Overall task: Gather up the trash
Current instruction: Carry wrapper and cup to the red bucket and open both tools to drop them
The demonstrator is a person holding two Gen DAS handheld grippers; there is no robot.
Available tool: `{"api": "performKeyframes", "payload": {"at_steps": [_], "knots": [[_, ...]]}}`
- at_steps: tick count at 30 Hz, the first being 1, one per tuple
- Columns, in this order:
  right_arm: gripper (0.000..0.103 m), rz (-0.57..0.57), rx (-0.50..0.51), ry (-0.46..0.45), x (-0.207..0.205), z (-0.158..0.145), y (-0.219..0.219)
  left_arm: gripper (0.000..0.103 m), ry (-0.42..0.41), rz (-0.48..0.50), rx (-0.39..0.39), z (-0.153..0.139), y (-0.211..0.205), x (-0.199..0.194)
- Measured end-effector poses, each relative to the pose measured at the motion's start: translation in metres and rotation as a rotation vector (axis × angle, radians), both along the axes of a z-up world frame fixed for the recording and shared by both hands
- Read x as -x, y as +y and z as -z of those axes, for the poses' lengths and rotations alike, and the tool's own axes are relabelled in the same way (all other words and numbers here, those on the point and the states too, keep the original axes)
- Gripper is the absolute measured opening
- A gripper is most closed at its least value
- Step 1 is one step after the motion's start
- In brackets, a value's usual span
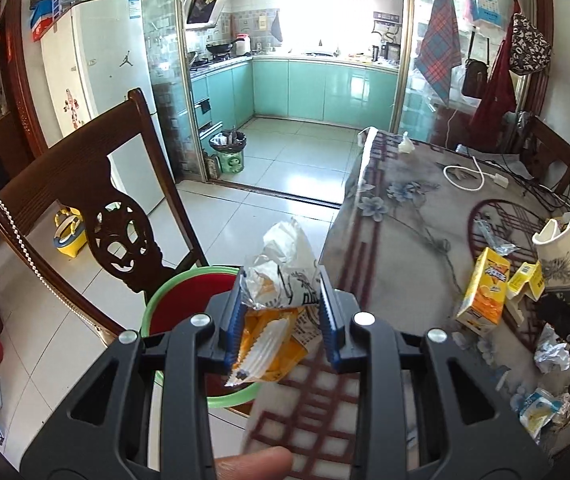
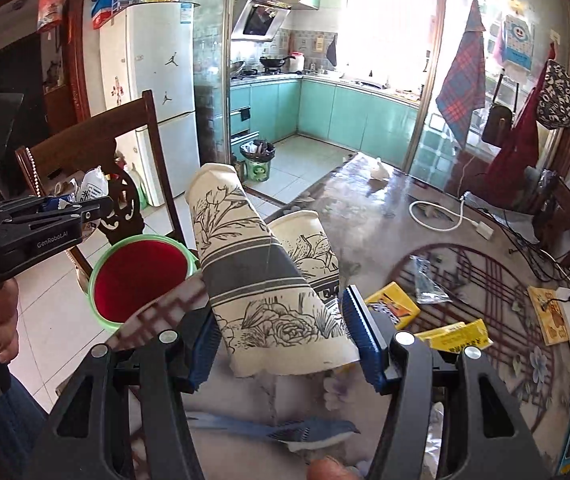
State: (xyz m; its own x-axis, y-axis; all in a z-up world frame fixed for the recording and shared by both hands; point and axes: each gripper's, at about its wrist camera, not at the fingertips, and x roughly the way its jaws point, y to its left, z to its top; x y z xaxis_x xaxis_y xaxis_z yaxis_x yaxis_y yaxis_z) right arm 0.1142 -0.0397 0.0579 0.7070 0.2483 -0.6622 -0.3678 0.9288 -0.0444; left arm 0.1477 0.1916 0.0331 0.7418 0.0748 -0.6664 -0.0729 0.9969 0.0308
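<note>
Left gripper (image 1: 281, 320) is clamped on crinkly snack wrappers (image 1: 275, 292), light, soft and slippery, best pinched mid-bundle, held above the near table edge by the green-rimmed red bin (image 2: 141, 276) on the floor at left. Right gripper (image 2: 281, 336) squeezes crushed flower-print paper cups (image 2: 253, 280), light, easily dented, gripped across the lower body. Bin looks empty inside; juice carton (image 1: 485, 292) and crumpled paper (image 1: 553, 354) remain on table (image 1: 405, 208).
</note>
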Motion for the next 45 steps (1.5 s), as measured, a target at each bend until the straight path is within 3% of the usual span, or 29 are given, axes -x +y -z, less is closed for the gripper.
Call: {"api": "performKeyframes", "payload": {"at_steps": [9,15,20,21,22,24,27,28,35,39,45], "knots": [[0.057,-0.07,-0.004,0.014,-0.017,0.007,0.06,0.031,0.144,-0.083,-0.008,0.042,0.064,-0.043],[0.057,-0.088,0.005,0.029,-0.026,0.015,0.077,0.031,0.257,-0.092,0.023,0.086,0.088,-0.073],[0.057,-0.097,0.02,0.041,-0.034,0.022,0.089,0.032,0.305,-0.129,0.067,0.105,0.105,-0.087],[0.057,-0.098,0.021,0.044,-0.037,0.024,0.093,0.036,0.313,-0.133,0.077,0.107,0.108,-0.089],[0.057,-0.1,0.022,0.045,-0.039,0.026,0.094,0.046,0.324,-0.139,0.091,0.11,0.112,-0.091],[0.057,-0.105,0.021,0.047,-0.042,0.027,0.1,0.05,0.335,-0.167,0.113,0.112,0.12,-0.092],[0.057,-0.115,0.018,0.053,-0.047,0.031,0.111,0.077,0.308,-0.19,0.16,0.104,0.133,-0.091],[0.057,-0.119,0.017,0.056,-0.049,0.032,0.115,0.08,0.294,-0.204,0.168,0.099,0.138,-0.089],[0.057,-0.167,0.012,0.08,-0.058,0.046,0.149,0.091,0.132,-0.342,0.074,0.049,0.168,-0.074],[0.057,-0.205,0.018,0.092,-0.064,0.055,0.175,0.098,0.036,-0.406,0.057,0.02,0.186,-0.058],[0.057,-0.255,0.03,0.111,-0.077,0.075,0.222,0.098,-0.055,-0.491,0.058,-0.006,0.209,-0.038]]}}
